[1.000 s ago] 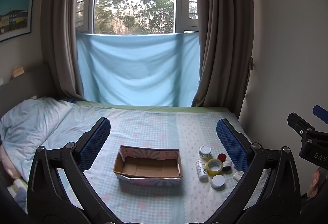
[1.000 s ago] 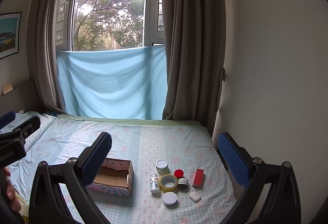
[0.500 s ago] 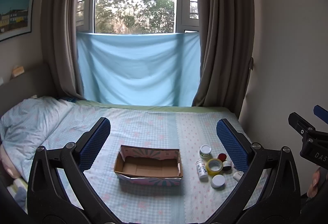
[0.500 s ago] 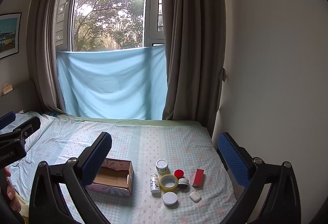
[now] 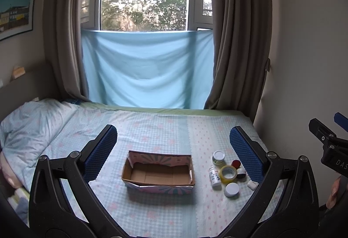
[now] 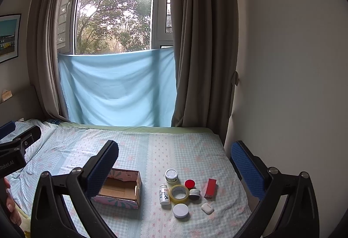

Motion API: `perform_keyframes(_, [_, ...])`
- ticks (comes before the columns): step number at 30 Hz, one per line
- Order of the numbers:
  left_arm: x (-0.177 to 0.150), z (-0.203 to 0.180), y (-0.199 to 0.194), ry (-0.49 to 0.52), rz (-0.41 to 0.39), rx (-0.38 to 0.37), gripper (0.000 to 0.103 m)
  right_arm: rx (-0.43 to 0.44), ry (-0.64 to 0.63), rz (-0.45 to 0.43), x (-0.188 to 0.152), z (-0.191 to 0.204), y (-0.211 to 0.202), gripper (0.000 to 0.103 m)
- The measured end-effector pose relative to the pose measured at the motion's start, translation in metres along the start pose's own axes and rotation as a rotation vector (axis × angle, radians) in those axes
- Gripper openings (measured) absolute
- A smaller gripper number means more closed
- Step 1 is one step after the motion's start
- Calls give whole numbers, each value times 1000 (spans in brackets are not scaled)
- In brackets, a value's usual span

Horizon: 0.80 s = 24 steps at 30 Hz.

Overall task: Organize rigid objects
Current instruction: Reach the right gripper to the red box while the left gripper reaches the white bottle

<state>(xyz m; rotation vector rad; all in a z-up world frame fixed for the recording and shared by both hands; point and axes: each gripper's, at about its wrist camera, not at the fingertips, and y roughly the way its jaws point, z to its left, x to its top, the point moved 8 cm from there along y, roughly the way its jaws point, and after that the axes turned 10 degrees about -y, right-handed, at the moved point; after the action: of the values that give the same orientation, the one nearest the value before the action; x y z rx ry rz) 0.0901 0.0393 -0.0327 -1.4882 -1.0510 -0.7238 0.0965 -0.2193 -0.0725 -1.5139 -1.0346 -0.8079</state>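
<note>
An open cardboard box [image 5: 158, 172] [image 6: 121, 189] sits empty on the bed. To its right lies a cluster of small items: a yellow tape roll [image 6: 178, 193] [image 5: 227, 173], a white pill bottle [image 6: 164, 194], a green-labelled jar [image 6: 171, 175], a red cap [image 6: 189, 184], a dark jar [image 6: 194, 193], a red box [image 6: 211, 188], a white round lid [image 6: 180, 210] and a white earbud case [image 6: 207, 208]. My left gripper [image 5: 174, 151] and right gripper [image 6: 176, 164] are both open and empty, held well above and short of the items.
The bed [image 5: 165, 129] has a light blue patterned sheet, with a pillow [image 5: 32, 124] at the left. A wall [image 6: 282, 85] borders the bed's right side. Curtains and a window with a blue cloth [image 5: 148, 70] stand behind the bed.
</note>
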Motion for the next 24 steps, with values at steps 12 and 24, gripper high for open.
perform_keyframes(12, [-20, 4, 71, 27, 154, -18, 103, -100, 46, 136, -26, -24, 28, 103])
perform_keyframes(24, [-101, -71, 220, 53, 508, -78, 102, -145, 108, 333, -64, -92, 125, 103])
